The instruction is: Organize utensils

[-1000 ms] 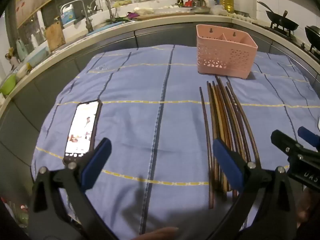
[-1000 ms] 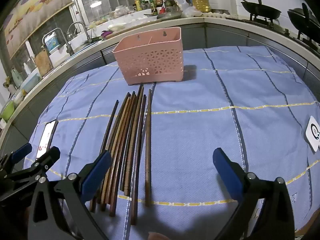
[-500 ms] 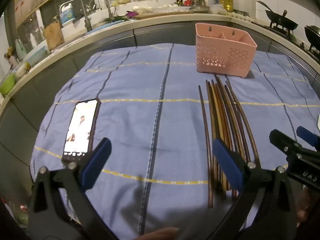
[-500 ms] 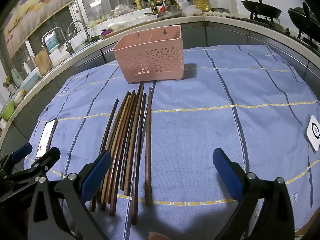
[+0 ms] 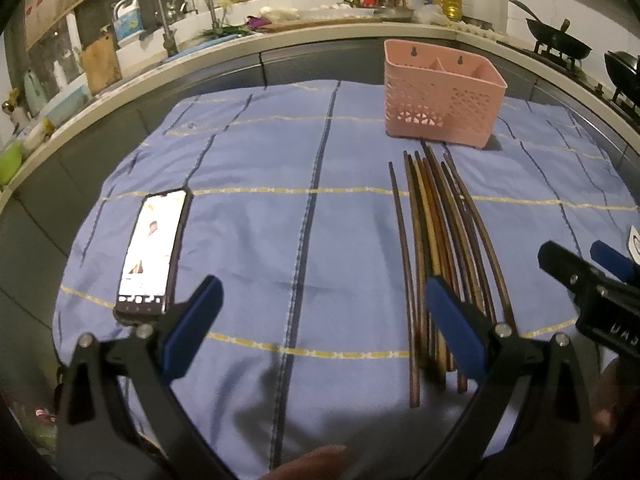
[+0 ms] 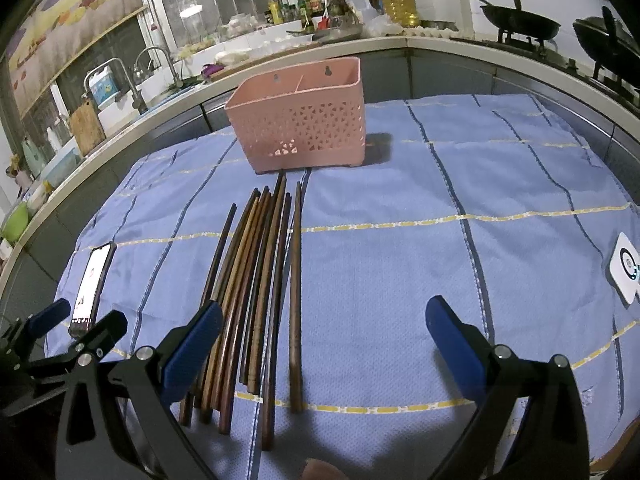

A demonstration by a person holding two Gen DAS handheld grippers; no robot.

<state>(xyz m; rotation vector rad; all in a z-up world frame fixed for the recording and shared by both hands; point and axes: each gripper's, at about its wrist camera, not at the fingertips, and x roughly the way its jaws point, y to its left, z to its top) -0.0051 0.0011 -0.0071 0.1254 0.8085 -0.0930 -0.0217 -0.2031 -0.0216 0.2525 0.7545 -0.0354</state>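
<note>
The left gripper (image 5: 320,322) fingers stand wide apart over the blue cloth (image 5: 256,184), clamping nothing; the right gripper (image 6: 324,342) fingers gape likewise. Dark wooden chopsticks (image 6: 260,276) lie side by side on the desk, tips toward the pink basket (image 6: 300,128) just beyond. A lit phone (image 5: 154,250) lies left. No writing reads clearly

Both fisheye views are dim and slightly soft, with black vignetted corners and a strongly bowed counter edge (image 5: 280,46), a glaring lit phone screen (image 5: 154,246), and a short basket (image 6: 300,128) shadow falling right.
</note>
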